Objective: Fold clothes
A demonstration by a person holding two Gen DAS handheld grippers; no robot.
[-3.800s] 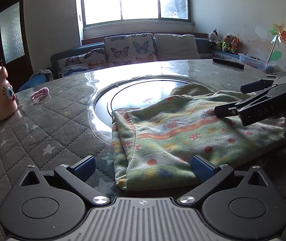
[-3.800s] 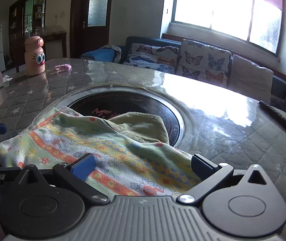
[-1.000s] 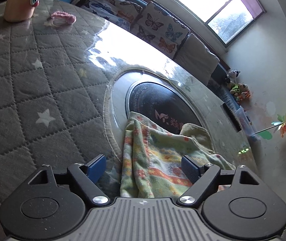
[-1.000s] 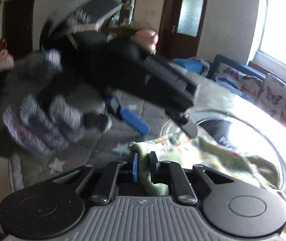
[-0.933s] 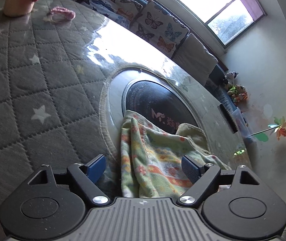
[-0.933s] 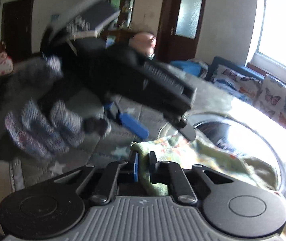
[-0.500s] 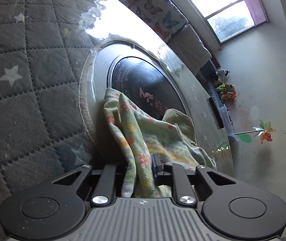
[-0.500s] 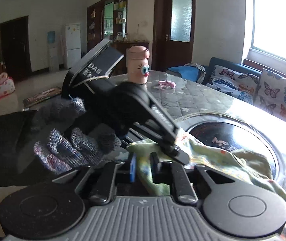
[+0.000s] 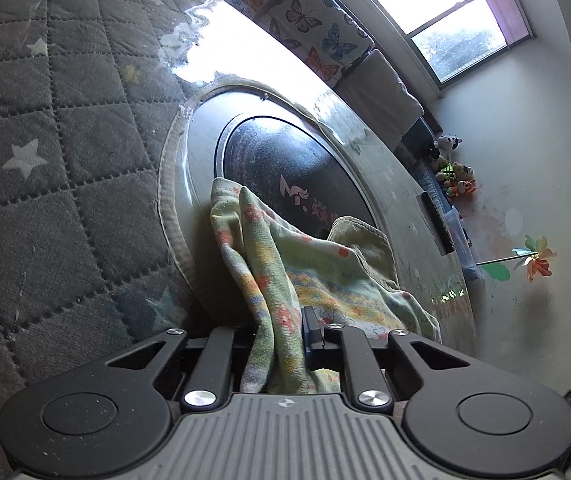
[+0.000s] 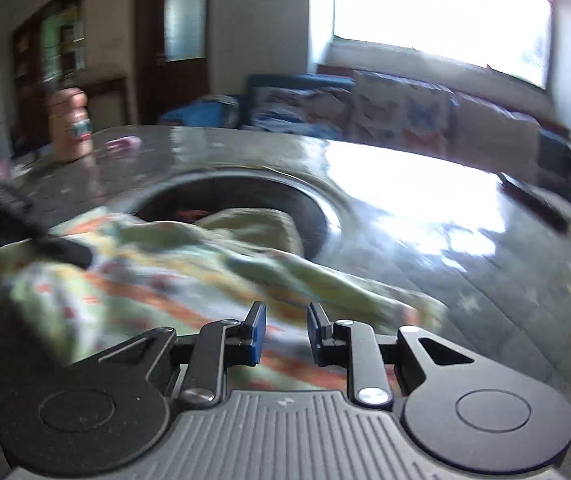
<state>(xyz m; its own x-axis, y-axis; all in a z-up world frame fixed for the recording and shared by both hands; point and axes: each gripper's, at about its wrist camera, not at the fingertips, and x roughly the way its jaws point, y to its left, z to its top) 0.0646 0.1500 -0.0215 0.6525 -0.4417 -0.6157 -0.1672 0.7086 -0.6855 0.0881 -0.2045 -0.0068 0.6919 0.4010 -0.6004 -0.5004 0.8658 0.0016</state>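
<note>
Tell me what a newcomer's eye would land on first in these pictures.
First, the pale green patterned cloth with orange and yellow bands, bunched upright and pinched in the shut left gripper at the bottom of the left wrist view. Behind it, the round dark glass inset in the grey quilted star-print table cover. In the blurred right wrist view, the right gripper hangs open over the same cloth.

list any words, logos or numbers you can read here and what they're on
Pink logo and characters on the round black glass hob set in the table: partly covered by the green patterned cloth, not legible.
Faint print on that cloth: too faint to read.
Right wrist view: too blurred, nothing readable.
</note>
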